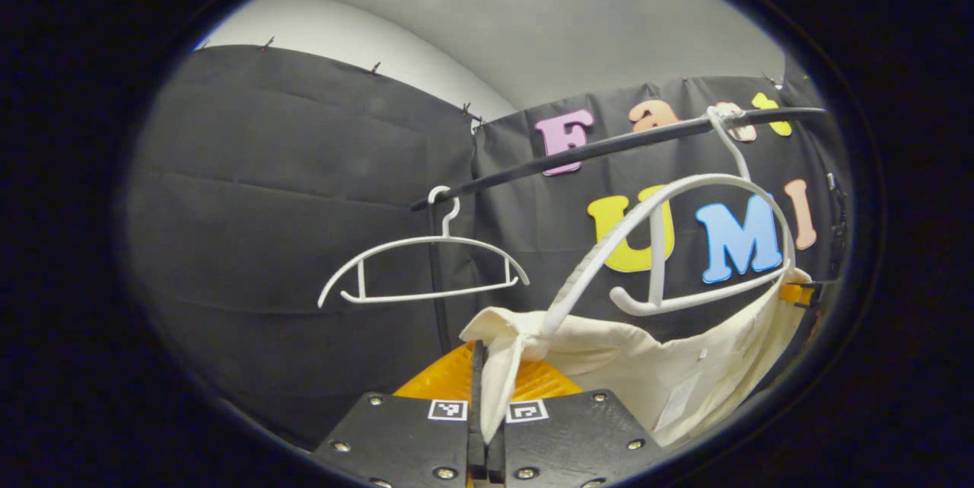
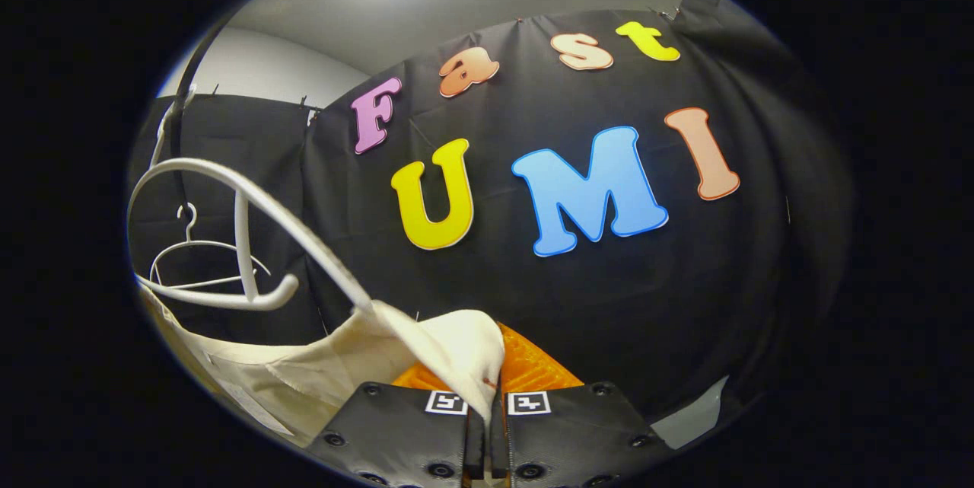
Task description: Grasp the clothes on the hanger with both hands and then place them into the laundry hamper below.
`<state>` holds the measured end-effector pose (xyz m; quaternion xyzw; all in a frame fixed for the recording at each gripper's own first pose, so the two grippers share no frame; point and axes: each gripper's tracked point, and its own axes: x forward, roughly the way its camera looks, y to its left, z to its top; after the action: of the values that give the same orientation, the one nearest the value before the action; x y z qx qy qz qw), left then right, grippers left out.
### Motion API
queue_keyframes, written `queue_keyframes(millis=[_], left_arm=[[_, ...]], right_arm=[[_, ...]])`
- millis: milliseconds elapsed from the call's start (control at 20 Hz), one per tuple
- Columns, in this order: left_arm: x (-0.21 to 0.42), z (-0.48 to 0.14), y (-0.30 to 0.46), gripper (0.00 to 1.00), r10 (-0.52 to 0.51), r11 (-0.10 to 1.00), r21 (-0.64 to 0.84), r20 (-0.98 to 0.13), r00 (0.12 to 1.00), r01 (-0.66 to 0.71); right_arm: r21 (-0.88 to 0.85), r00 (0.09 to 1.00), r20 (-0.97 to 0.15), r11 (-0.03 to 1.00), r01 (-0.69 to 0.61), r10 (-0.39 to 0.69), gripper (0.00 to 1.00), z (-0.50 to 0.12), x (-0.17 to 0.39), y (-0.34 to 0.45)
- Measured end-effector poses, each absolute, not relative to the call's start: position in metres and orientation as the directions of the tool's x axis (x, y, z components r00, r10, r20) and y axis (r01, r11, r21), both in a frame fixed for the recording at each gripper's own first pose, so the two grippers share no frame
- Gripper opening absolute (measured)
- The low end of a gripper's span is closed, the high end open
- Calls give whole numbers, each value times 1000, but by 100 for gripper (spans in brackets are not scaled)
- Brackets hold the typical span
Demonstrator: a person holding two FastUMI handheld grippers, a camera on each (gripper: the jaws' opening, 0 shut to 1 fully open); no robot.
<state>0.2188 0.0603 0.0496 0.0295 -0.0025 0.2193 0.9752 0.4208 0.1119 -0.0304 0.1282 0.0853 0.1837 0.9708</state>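
grasp: done | left gripper (image 1: 487,438) and right gripper (image 2: 487,435) are each pinched on the cream garment (image 1: 670,366) | garment is draped on the white hanger (image 1: 685,244) above the fingers | left: pull-off, hamper drop

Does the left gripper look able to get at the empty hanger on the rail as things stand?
Probably not yet. The left gripper is shut on the cream garment, which still hangs from the near hanger. The empty hanger sits farther along the rail, otherwise unobstructed.
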Motion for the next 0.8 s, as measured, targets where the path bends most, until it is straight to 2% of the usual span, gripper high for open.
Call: queue_keyframes(millis=[350, 600, 800], left_arm=[[191, 11, 47, 3, 395, 918, 60, -59, 917, -391], [168, -12, 36, 2, 307, 952, 54, -114, 945, -303], [143, -11, 20, 3, 235, 972, 29, -113, 966, -233]], right_arm=[[237, 884, -166, 888, -394, 437, 5, -65, 349, 122], [186, 877, -179, 891, -415, 446, 6, -69, 295, 133], [143, 868, -175, 885, -444, 464, 6, -62, 235, 144]])
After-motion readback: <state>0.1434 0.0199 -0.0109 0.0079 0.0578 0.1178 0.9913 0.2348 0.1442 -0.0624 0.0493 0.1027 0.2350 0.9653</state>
